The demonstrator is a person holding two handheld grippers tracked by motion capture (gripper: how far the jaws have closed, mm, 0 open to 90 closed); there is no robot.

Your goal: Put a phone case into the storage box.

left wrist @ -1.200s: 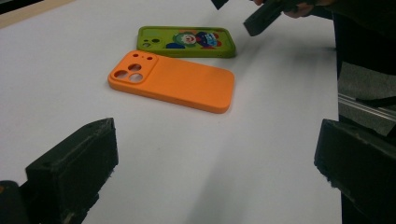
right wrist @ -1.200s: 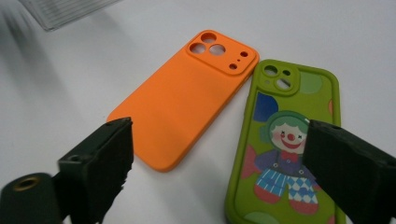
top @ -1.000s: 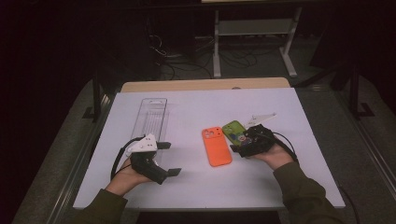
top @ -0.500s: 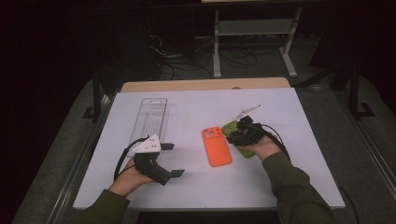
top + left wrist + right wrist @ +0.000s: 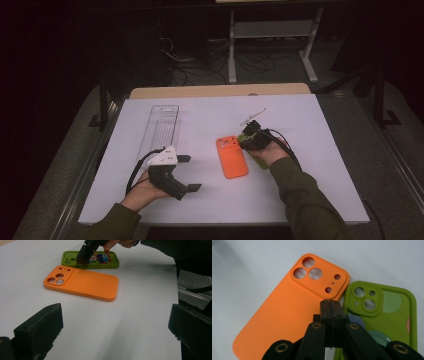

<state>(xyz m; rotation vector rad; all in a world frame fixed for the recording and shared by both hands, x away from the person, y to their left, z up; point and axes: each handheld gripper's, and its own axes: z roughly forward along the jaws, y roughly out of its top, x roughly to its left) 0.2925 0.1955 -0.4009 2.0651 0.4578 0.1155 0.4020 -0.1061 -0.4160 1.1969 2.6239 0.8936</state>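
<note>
Right now, these are the things I keep in mind for the step in hand:

Work in hand: nudging or picking the green phone case (image 5: pixel 387 315), I judge, since my right gripper (image 5: pixel 330 305) hangs over the seam where it meets the orange phone case (image 5: pixel 287 315).

Where the cases lie: both flat on the white table (image 5: pixel 310 190), camera cut-outs pointing away from me, the green one on the right of the orange one and touching its long edge near the camera corner.

Right fingers: my two jaws are pressed together tip to tip with nothing between them, so I have hold of nothing yet.

Contact: in the left gripper view the closed tip looks to rest on the green case's near edge, but from that angle I cannot tell whether it touches or hovers just above.

Left fingers: my left gripper (image 5: pixel 187 172) lies low on the table, well apart from the cases, jaws spread wide and empty.

How to do it well: part the right jaws before going lower, straddle the green case's raised rim only, and keep clear of the orange edge so I don't drag both.

Risk: thin silicone may slip or flex; grip the rim squarely.

Clear tray (image 5: pixel 161 127): far left, out of the way.
</note>
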